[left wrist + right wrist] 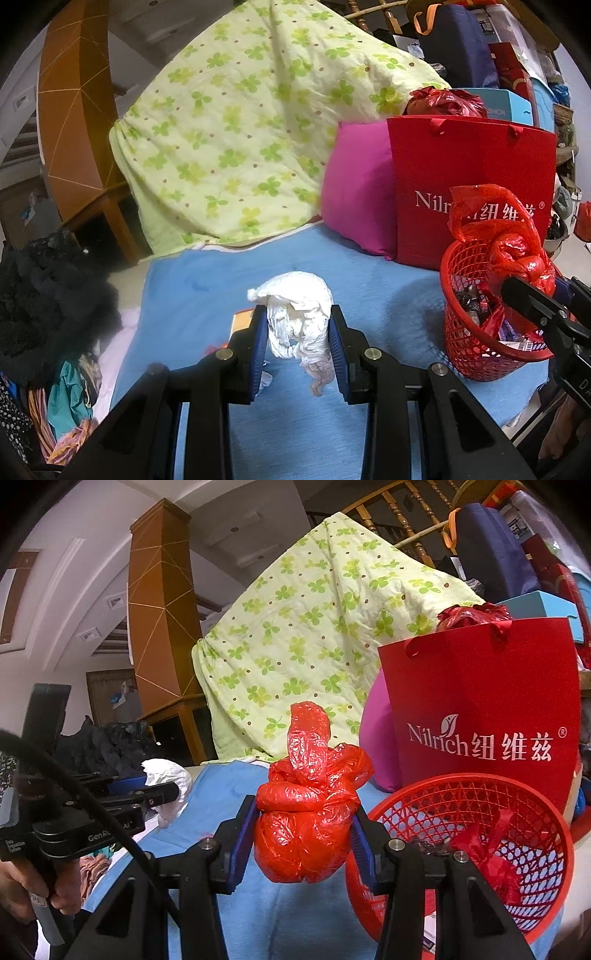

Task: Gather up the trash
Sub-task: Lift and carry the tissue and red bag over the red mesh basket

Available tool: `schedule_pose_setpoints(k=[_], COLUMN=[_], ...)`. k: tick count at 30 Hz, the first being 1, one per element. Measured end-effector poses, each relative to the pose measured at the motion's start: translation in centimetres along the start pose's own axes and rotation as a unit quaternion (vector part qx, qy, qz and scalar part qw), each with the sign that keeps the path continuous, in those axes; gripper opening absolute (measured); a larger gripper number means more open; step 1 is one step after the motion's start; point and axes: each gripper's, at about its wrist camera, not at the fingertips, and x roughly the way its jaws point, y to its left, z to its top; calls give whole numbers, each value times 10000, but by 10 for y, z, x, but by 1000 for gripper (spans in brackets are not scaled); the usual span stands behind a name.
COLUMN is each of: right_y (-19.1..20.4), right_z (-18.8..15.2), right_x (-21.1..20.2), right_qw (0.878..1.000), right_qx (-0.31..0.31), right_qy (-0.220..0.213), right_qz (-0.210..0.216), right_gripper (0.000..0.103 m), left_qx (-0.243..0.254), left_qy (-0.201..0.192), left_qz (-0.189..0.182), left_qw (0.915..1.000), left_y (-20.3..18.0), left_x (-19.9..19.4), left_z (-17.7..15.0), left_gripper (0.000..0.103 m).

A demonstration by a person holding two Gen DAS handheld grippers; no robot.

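My left gripper (298, 332) is shut on a crumpled white plastic bag (301, 321) and holds it above the blue bed sheet (207, 291). My right gripper (303, 834) is shut on a knotted red plastic bag (306, 819), held just left of the red mesh basket (480, 801). The basket holds several scraps of trash. In the left wrist view the basket (465, 350) stands at the right, with the red bag (513, 251) over its rim. The white bag also shows in the right wrist view (166, 775) at the left.
A red Nilrich paper bag (487, 709) and a magenta pillow (358, 192) stand behind the basket. A green flowered quilt (240, 122) is piled at the back. Dark clothes (48, 291) lie at the left. An orange packet (242, 321) lies behind my left finger.
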Motion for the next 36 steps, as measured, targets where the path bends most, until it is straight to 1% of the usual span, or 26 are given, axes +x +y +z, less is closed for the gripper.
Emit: schedule_pose_setpoints(k=[15, 36], right_y=[-15, -25], right_z=[-1, -4], right_x=[-12, -29], right_qw=[9998, 9987], right_qx=[117, 318], right_qy=[-61, -185], right_qz=[-166, -356], right_gripper=[51, 51], left_qx=[113, 324], left_qy=[20, -21], left_qz=[-139, -327], left_qw=[9998, 9989], left_y=[-20, -45], left_x=[4, 4], left_z=[4, 9], left_gripper=[34, 34])
